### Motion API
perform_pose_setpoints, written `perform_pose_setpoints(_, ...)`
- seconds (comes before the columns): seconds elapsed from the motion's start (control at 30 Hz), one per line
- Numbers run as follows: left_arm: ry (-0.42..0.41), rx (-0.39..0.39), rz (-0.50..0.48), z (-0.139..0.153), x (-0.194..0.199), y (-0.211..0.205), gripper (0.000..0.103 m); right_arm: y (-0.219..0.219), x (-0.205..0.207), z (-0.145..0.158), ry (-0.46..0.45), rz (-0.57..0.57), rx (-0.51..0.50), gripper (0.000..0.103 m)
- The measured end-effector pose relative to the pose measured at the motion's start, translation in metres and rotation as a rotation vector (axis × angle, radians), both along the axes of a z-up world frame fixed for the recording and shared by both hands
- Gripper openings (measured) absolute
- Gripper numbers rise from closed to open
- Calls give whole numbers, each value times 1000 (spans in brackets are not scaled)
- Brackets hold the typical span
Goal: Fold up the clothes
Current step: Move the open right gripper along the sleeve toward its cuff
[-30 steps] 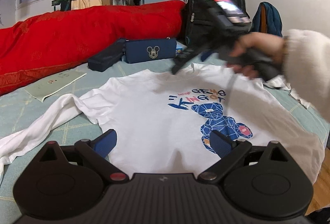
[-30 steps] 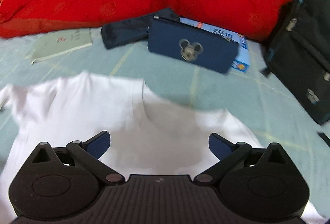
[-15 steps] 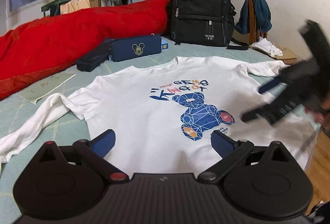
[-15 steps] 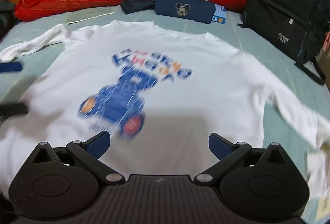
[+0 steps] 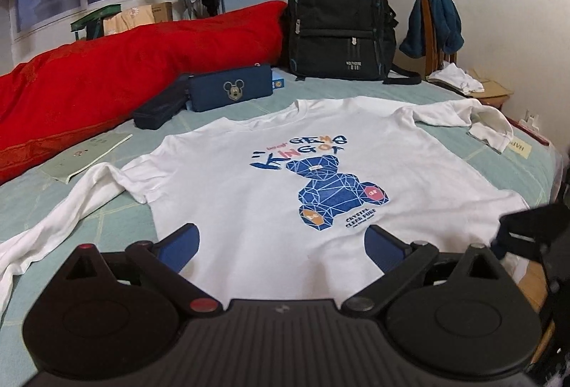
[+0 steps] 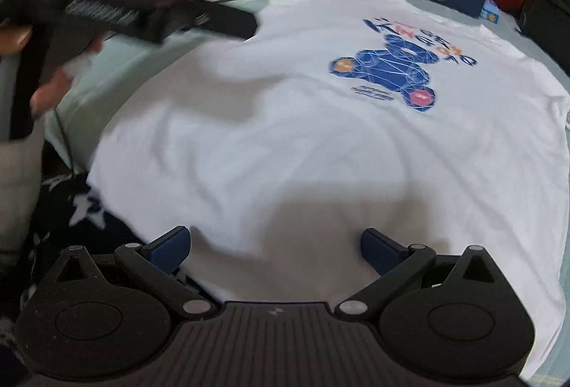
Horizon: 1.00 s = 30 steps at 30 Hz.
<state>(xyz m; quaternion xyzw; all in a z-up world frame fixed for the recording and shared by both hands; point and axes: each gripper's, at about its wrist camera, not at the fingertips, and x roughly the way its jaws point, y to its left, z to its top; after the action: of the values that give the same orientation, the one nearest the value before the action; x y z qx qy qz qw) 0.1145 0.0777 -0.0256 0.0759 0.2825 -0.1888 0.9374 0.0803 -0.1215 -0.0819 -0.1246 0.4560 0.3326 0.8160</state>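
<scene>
A white long-sleeved shirt (image 5: 285,152) with a blue bear print lies flat, front up, on a pale green bedsheet (image 5: 107,212). Its sleeves spread out to both sides. My left gripper (image 5: 281,246) hovers open over the shirt's hem, nothing between its fingers. My right gripper (image 6: 274,246) is open too, above the hem near the shirt's lower corner. In the right wrist view the left gripper (image 6: 185,2) shows blurred at upper left, held by a hand (image 6: 53,84). The right gripper's tips (image 5: 513,234) appear at the right edge of the left wrist view.
A red quilt (image 5: 124,73), a navy pencil case with a mouse emblem (image 5: 231,91), a black pouch (image 5: 160,109) and a green booklet (image 5: 85,155) lie at the back left. A black backpack (image 5: 338,16) stands behind the shirt. The bed's edge is at the right.
The right gripper swept from the shirt's collar, across its right side, down to the hem corner. The left gripper stayed near the hem, shifting slightly.
</scene>
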Motion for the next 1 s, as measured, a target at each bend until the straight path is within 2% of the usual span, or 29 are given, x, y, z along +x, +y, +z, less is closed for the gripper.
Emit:
perform_pose_setpoints(0.1,-1,-10,18,2,1,6,99,3,-2,10,37,36,3,103)
perform_pose_setpoints(0.23,-5,-16,26,4,1,11,99,14,9,28,-57,12,20,103)
perform_pose_setpoints(0.33,-11,-19,29,6,0,14,99,26,29,27,-97,-44,10,103)
perform_pose_setpoints(0.4,-14,-23,34,7,0,17,99,28,42,15,-34,-108,-20,103)
perform_pose_setpoints(0.5,-18,-31,42,9,0,20,99,27,31,8,19,-86,0,103)
perform_pose_setpoints(0.53,-19,-35,43,9,0,21,99,28,24,9,38,-48,0,103)
perform_pose_setpoints(0.63,-21,-40,44,11,-1,22,99,33,10,20,27,30,-11,103)
perform_pose_setpoints(0.73,-25,-40,39,12,-3,21,99,38,17,35,-26,15,45,103)
perform_pose_setpoints(0.8,-28,-37,34,12,-4,21,99,44,26,35,-23,-7,63,103)
perform_pose_setpoints(0.93,-28,-49,44,13,-4,26,99,55,41,11,117,-31,51,103)
perform_pose_setpoints(1.0,-27,-58,47,13,-3,29,99,55,35,18,112,12,63,103)
